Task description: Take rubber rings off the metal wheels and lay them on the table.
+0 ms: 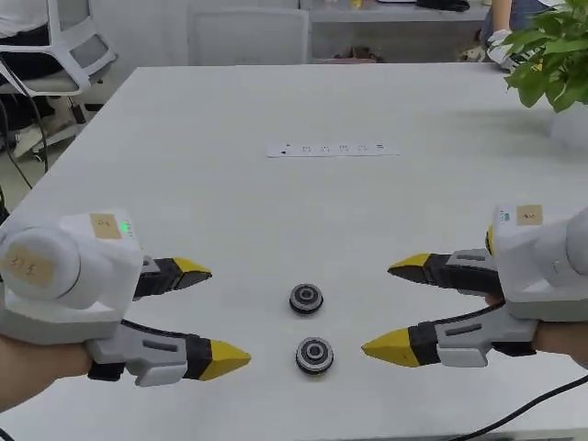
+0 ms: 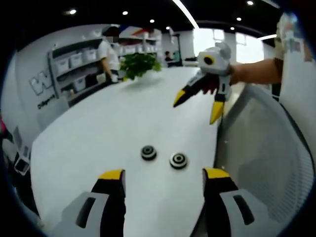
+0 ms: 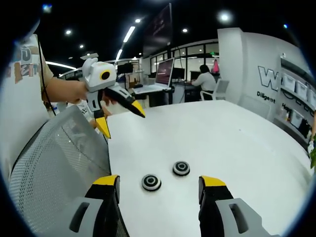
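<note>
White and matte, the table (image 1: 230, 202) carries two small metal wheels close to its near edge, about midway along it. Both lie flat. The far wheel (image 1: 306, 299) sits just beyond the near wheel (image 1: 315, 356), near it but not touching. Each is a squat round disc with a shiny, silvery face and a dark hole at the hub. Each also wears a black rubber ring (image 1: 299, 356) round its rim, so both rings are on their wheels.

You hold your left gripper (image 1: 227, 315) to the left of the pair and your right gripper (image 1: 378, 309) to the right of it. Both are close to the table's near edge, with their tips pointing inward at each other across the wheels. Neither touches a wheel. The left gripper's jaws stand spread wide with nothing between them, and the right gripper's jaws are parted just as wide and grasp nothing. Each jaw is a tapered wedge with a pale grey plastic shell, a black midsection and a glossy yellow pointed tip. In each gripper view the two wheels lie on the table beyond the gap between that gripper's own yellow tips, with the other gripper across from it.

A thin white strip (image 1: 333, 149) with small dark marks lies flat near the middle of the table, toward the far edge. A leafy green plant (image 1: 549, 55) stands at the far right corner. A grey mesh chair back (image 2: 266, 148) stands beside the near edge.
</note>
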A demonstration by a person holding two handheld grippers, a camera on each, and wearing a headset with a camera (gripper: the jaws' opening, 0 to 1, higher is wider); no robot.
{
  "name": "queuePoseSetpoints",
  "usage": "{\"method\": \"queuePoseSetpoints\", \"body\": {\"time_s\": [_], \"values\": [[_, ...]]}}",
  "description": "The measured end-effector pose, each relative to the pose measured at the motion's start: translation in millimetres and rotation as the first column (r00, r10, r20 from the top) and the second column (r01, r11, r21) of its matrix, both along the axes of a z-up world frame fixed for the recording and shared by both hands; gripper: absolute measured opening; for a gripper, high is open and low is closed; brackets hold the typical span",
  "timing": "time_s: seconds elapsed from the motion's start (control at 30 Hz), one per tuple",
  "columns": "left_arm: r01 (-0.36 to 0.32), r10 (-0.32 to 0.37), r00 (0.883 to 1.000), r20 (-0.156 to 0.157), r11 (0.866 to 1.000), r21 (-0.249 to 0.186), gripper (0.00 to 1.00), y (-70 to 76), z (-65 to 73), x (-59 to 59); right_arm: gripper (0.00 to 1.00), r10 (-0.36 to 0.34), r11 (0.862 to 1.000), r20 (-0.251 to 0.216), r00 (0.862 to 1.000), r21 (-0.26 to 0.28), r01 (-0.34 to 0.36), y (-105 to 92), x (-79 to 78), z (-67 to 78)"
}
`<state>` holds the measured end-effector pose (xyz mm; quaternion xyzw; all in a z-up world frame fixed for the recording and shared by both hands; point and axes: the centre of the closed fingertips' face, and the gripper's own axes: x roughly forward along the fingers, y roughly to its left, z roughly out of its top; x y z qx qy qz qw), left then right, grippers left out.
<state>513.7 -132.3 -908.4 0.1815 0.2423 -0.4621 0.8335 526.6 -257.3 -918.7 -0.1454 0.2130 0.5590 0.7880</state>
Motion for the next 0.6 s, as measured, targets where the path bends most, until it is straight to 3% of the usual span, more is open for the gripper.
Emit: {"method": "queuePoseSetpoints", "body": {"time_s": [0.6], "values": [[0.069, -0.069, 0.997, -0.037, 0.997, 0.024, 0.56, -21.0, -24.5, 11.5, 0.55, 0.109, 0.992, -0.028, 0.994, -0.064, -0.111, 15.4, 1.2, -32.9]]}}
